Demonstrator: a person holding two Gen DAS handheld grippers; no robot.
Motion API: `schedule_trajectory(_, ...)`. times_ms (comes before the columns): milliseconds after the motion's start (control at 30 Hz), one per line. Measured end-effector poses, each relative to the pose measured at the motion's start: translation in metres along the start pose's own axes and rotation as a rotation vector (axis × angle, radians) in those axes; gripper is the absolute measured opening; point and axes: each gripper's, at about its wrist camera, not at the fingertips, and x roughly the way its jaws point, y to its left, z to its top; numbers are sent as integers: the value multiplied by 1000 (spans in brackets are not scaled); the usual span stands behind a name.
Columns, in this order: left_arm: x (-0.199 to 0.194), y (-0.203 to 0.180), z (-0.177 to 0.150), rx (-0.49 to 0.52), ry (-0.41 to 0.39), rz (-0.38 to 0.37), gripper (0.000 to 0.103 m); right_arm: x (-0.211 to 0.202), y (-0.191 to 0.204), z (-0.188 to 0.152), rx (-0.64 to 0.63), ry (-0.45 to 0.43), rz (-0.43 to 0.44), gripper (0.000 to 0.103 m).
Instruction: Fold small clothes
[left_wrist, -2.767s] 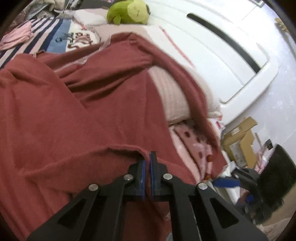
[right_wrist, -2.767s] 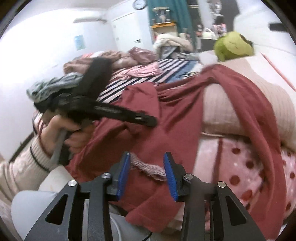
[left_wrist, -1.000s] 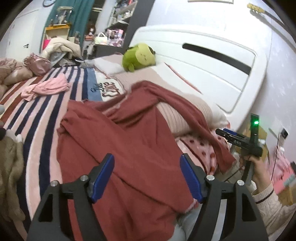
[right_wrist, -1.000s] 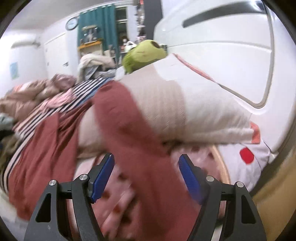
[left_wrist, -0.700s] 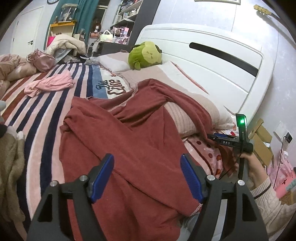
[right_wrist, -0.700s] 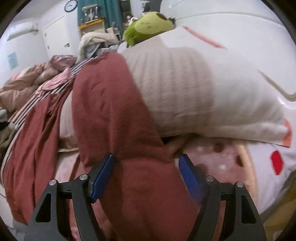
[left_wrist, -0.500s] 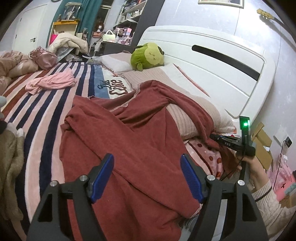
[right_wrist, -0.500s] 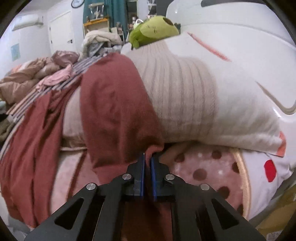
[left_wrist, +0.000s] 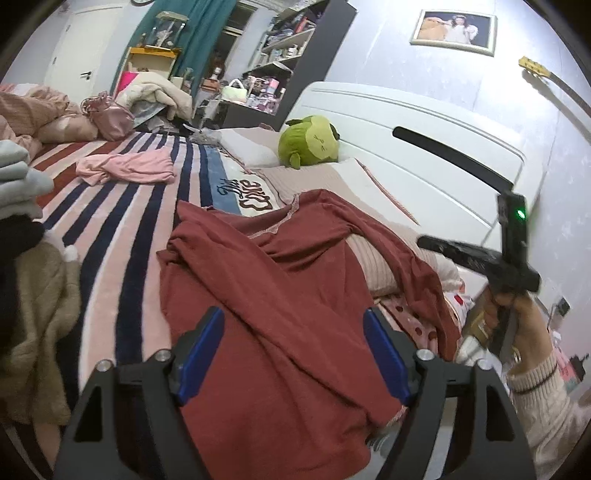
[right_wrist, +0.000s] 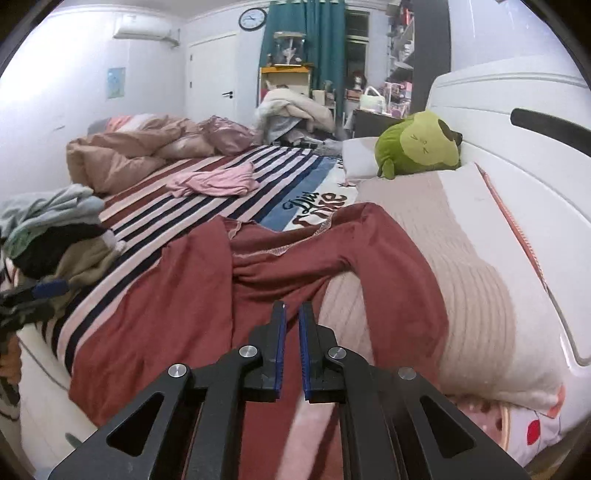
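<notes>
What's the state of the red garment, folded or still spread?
Spread, not folded. The red garment lies rumpled across the striped bedspread, one sleeve draped over the ribbed pillow.

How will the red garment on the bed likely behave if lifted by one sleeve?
Probably floppy: the red garment lies rumpled, and its sleeve drapes limply over the pillow. It looks thin, so likely light. Lifted by one sleeve, the rest would probably trail and bunch.

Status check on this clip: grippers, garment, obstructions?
Left gripper open, hovering above dark red long-sleeved top. Right gripper nearly shut; grip unclear. One sleeve draped over ribbed beige pillow.
</notes>
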Motion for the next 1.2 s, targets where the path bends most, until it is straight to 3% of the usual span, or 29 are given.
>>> schedule_trajectory(67,-4,3,-1,22,1,-9,78,6,-10,-4,51,19,-60,30)
schedule_trajectory(133,-5,7,0,32,3,-14,79,10,-33,-17,107,47,-130,36)
schedule_trajectory(167,-5,7,0,35,3,-14,79,9,-46,-27,133,62,-155,44)
schedule_trajectory(200,-4,9,1,36,2,-14,80,9,-59,-37,163,80,-178,60)
schedule_trajectory(267,0,10,3,40,1,-14,80,10,-86,-57,214,102,-222,74)
schedule_trajectory(367,7,5,4,43,7,-17,80,11,-112,-77,248,137,-259,74)
schedule_trajectory(467,13,-2,5,48,17,-18,80,19,-130,-94,301,167,-158,74)
schedule_trajectory(500,15,-5,5,51,20,-16,80,23,-133,-98,318,178,-96,63)
schedule_trajectory(533,18,-9,5,55,25,-14,80,24,-133,-102,323,179,-47,44)
schedule_trajectory(567,20,-11,5,58,27,-12,80,24,-133,-104,322,183,-24,0)
schedule_trajectory(733,25,-21,6,65,32,-11,80,10,-109,-94,297,125,87,1)
schedule_trajectory(867,23,-19,10,62,21,-1,80,-4,-75,-58,280,25,204,0)
schedule_trajectory(967,11,-11,13,57,-3,22,80,0,-20,-18,177,-6,304,0)
schedule_trajectory(1033,2,-5,12,59,-13,40,80,14,18,1,117,30,369,1)
schedule_trajectory(1167,-14,13,5,42,-1,74,83,82,79,9,147,234,545,6)
schedule_trajectory(1200,-16,17,3,35,11,76,83,103,92,3,167,306,590,21)
